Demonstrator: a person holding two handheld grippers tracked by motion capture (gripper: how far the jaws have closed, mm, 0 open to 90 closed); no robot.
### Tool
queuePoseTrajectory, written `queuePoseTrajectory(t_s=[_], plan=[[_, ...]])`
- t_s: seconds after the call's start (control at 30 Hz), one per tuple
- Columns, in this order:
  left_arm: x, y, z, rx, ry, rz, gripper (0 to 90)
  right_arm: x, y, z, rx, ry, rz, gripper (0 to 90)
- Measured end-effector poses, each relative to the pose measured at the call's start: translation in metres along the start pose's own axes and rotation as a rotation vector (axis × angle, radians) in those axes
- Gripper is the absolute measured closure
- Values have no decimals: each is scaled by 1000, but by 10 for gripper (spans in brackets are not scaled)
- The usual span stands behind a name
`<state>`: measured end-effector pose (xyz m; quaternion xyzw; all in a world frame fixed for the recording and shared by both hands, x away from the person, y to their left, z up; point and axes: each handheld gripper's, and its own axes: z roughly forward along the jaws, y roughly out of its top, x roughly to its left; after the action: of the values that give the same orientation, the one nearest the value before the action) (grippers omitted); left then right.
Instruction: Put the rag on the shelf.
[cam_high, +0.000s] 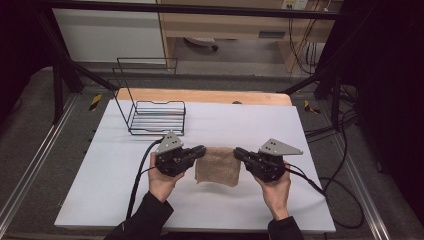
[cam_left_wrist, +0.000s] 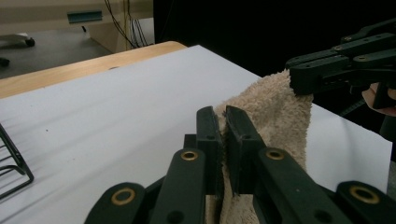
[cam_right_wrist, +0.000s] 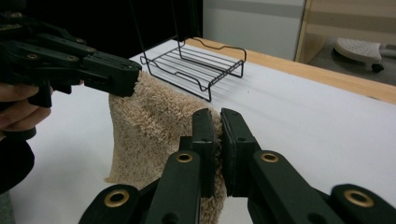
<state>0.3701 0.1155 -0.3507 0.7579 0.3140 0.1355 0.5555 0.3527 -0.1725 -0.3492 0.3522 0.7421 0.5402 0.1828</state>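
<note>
We hold towel (cam_high: 218, 166) by 2 top corners: left gripper (cam_high: 200, 151) and right gripper (cam_high: 239, 152) both clamped on cloth. Keep top edge taut, level between grippers; rack (cam_high: 156, 118) beyond left gripper.

towel (cam_high: 218, 166): fuzzy tan | grippers' jaws: black with gold rings | wire rack (cam_high: 156, 118): black | table cover (cam_high: 105, 170): plain white | table edge (cam_high: 200, 96): light wood
</note>
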Motion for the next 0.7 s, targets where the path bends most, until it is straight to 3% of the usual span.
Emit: queuePoseTrajectory(t_s=[0.7], plan=[[11, 25, -32, -96, 44, 20, 843, 16, 37, 8, -83, 24, -49, 852]])
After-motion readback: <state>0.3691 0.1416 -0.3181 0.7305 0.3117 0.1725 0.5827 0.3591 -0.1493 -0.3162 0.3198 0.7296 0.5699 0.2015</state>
